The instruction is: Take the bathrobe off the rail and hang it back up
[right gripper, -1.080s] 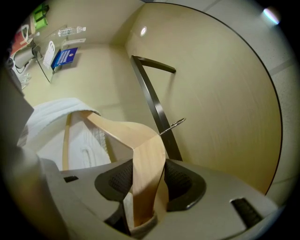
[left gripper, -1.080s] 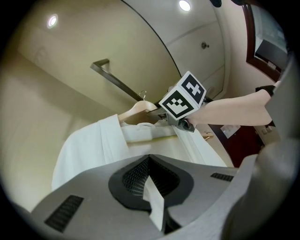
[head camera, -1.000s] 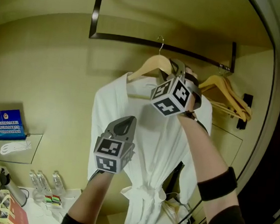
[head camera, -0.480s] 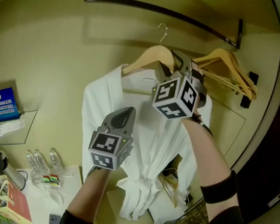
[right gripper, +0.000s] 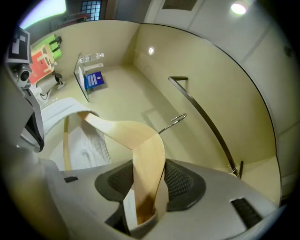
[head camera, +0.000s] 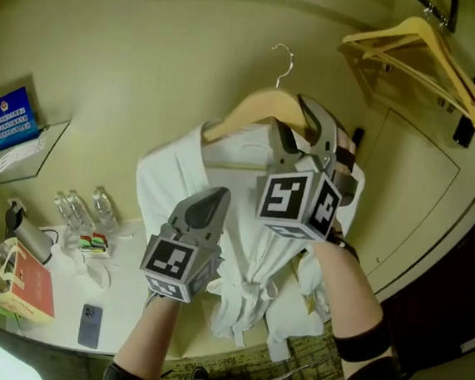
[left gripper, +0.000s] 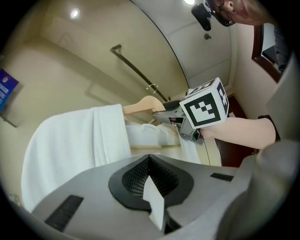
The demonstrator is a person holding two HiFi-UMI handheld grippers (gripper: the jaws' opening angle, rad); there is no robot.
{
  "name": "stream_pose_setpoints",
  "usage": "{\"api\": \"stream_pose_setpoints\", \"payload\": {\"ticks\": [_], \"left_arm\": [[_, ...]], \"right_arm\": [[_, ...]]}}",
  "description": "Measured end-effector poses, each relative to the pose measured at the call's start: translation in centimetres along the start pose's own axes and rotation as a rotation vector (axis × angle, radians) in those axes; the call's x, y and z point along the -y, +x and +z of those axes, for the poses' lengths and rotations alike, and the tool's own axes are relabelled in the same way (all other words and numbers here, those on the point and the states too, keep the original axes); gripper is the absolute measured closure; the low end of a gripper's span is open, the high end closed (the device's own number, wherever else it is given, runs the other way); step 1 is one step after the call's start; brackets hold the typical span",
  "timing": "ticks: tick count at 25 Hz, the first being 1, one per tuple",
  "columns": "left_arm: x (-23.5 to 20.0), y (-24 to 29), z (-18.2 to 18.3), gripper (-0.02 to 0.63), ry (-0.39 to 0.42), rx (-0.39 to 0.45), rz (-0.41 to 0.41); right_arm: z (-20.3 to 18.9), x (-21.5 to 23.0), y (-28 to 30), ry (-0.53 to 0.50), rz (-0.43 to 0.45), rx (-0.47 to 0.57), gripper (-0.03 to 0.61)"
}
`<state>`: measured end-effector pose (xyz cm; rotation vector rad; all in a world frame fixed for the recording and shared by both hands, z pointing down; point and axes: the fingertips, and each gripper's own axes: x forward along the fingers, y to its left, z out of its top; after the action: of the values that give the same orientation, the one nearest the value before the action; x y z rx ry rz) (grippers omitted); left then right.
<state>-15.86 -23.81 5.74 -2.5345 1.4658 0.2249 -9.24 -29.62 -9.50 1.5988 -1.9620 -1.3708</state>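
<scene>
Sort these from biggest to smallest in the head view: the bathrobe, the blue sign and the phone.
1. bathrobe, by far the biggest
2. blue sign
3. phone, the smallest

The sign and phone sit at different distances, so their real sizes may differ.

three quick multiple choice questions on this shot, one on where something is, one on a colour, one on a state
1. Where is the hook of the hanger relative to the rail? A hooked over it; B clear of it; C jammed behind it.
2. The bathrobe is: A white; B blue; C grey.
3. The right tongs are: A open, empty; B clamped on the hanger; C shut, empty.
Answers: B, the hook hangs in open air; A, the cloth is plain white; B, the wooden arm sits pinched between them.
</scene>
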Motion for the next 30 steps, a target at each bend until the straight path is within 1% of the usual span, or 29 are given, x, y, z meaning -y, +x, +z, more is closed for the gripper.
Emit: {"api": "stream_pose_setpoints", "payload": {"ticks": [3,7,13,16,20,22,25,30], "left_arm": [[1.9,-2.9,-3.5,0.613,-0.002,-0.047,0.038],[4.0,-6.0,-8.5,0.613,-0.007,-0.107,0.076],[5.6,-8.8,-14.1,0.613,-0.025,-0.189,0.086],[5.9,-10.0,-17.4,0.613,-0.044,-0.228,0.100],[6.3,-12.2,-21.9,0.613,-0.058,-0.283,0.115],[6.4,-13.1,-24.0,0.613,-0.061,-0.306,0.121],[6.6,-14.5,-27.4,0.613,-0.082,-0.351,0.126],[7.4,-16.2,-34.5,0.613,-0.112,-0.442,0.125]], "right_arm": [[-1.4,-3.9,-3.3,0.037,0.044,0.017,0.373],[-5.4,-9.1,-6.7,0.090,0.127,-0.036,0.374],[-9.9,-15.7,-10.5,0.163,0.208,-0.103,0.374],[-11.5,-19.0,-12.4,0.172,0.248,-0.117,0.374],[-13.0,-22.8,-14.8,0.174,0.264,-0.105,0.374],[-13.9,-24.8,-15.9,0.179,0.286,-0.113,0.374],[-16.2,-28.4,-17.5,0.199,0.335,-0.152,0.374],[-21.8,-35.6,-20.4,0.275,0.408,-0.259,0.374]]}}
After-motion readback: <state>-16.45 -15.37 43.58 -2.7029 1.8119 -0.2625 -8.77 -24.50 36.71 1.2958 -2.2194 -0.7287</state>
